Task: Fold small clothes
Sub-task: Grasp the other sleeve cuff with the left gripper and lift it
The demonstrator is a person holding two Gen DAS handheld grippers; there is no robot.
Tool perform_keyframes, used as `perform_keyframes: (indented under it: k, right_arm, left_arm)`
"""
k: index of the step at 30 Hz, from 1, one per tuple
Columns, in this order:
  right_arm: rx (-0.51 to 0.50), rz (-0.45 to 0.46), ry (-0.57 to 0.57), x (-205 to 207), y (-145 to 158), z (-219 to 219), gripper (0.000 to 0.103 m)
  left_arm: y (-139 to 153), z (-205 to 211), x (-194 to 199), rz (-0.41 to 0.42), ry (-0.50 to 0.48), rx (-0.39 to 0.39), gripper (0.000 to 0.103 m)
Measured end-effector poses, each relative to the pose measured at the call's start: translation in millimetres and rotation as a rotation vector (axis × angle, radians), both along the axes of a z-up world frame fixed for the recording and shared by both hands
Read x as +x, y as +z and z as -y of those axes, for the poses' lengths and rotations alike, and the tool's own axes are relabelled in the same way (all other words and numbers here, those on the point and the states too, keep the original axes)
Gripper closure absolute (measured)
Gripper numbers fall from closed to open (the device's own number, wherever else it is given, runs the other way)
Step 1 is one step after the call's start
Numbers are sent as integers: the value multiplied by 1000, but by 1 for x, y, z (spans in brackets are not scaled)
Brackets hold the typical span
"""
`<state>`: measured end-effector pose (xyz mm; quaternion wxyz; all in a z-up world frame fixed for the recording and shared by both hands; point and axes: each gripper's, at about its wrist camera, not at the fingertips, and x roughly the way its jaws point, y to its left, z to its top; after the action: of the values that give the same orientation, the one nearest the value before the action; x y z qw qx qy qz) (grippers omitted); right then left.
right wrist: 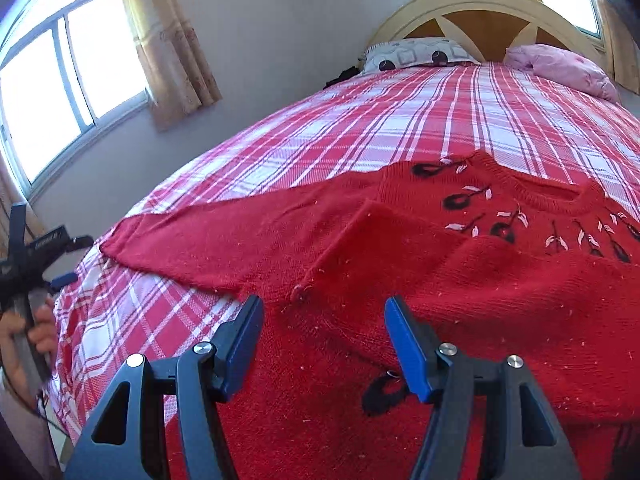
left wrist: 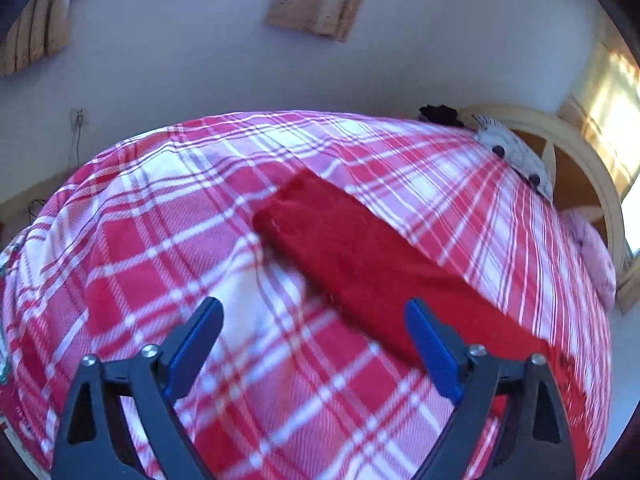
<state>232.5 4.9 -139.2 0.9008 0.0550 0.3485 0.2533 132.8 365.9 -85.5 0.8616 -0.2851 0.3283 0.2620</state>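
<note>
You are working on a bed (right wrist: 400, 128) covered with a red, pink and white plaid blanket (left wrist: 160, 240). A red sweater (right wrist: 400, 280) with black and white embroidery near the neck lies spread on the blanket, one sleeve (right wrist: 180, 240) stretched out flat towards the bed's near left edge.

Your right gripper (right wrist: 324, 312) hovers over the sweater's body, jaws partly open with nothing pinched between them; a small button sits just ahead of the gap.

Your left gripper (left wrist: 314, 312) has its jaws wide apart and empty. It sits over the blanket beside the sleeve (left wrist: 340, 248), its right finger in front of the red knit; whether it touches, you cannot tell, as that view is blurred. In the right wrist view your left hand (right wrist: 36, 332) holds that gripper at the bed's left edge.

At the head of the bed stands a cream arched headboard (right wrist: 480, 0) with wood panels, a patterned pillow (right wrist: 416, 54) and a pink pillow (right wrist: 560, 66) against it. A dark item (left wrist: 440, 114) lies near the patterned pillow. The pale wall (right wrist: 280, 20) carries a window (right wrist: 60, 80) with tan curtains (right wrist: 172, 40), and a wall socket (left wrist: 78, 114) has a cord hanging from it.
</note>
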Motion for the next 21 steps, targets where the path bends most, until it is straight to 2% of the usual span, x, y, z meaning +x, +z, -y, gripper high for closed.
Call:
perform_keyframes:
  k: [2, 5, 6, 8, 10, 11, 12, 13, 14, 15, 18, 21]
  right_arm:
    - [-10, 1, 0, -1, -1, -1, 38]
    - [-15, -5, 0, 0, -3, -3, 38]
    - [-17, -15, 0, 1, -4, -3, 38]
    - [-20, -34, -3, 4, -7, -3, 38]
    - [-20, -40, -5, 4, -8, -3, 38]
    - [-19, -39, -5, 4, -8, -2, 38]
    - [-20, -38, -6, 4, -8, -2, 38]
    - [-20, -38, -6, 4, -8, -3, 38]
    - [-20, -39, -7, 4, -8, -2, 38]
    - [-21, -38, -9, 4, -8, -3, 38]
    - [-19, -30, -20, 2, -6, -1, 38]
    - [34, 20, -52, -5, 4, 10, 38]
  left_arm:
    - [-9, -10, 14, -9, 7, -24, 14]
    - [-26, -20, 34, -33, -2, -104, 26]
    - [-31, -22, 41, -31, -12, -117, 26]
    - [-29, -20, 48, -26, -10, -79, 27]
    - [-28, -22, 54, -15, -18, -83, 33]
    - [-28, -22, 55, -4, -23, -87, 41]
    - [-29, -23, 56, 4, -29, -93, 56]
    - [-31, -26, 58, -6, -22, -88, 64]
    - [-32, -28, 60, -16, -6, -76, 83]
    - [-33, -30, 61, -20, 9, -70, 92]
    - [-30, -35, 63, -9, 16, -86, 95]
    - [-16, -24, 65, -16, 2, -29, 96]
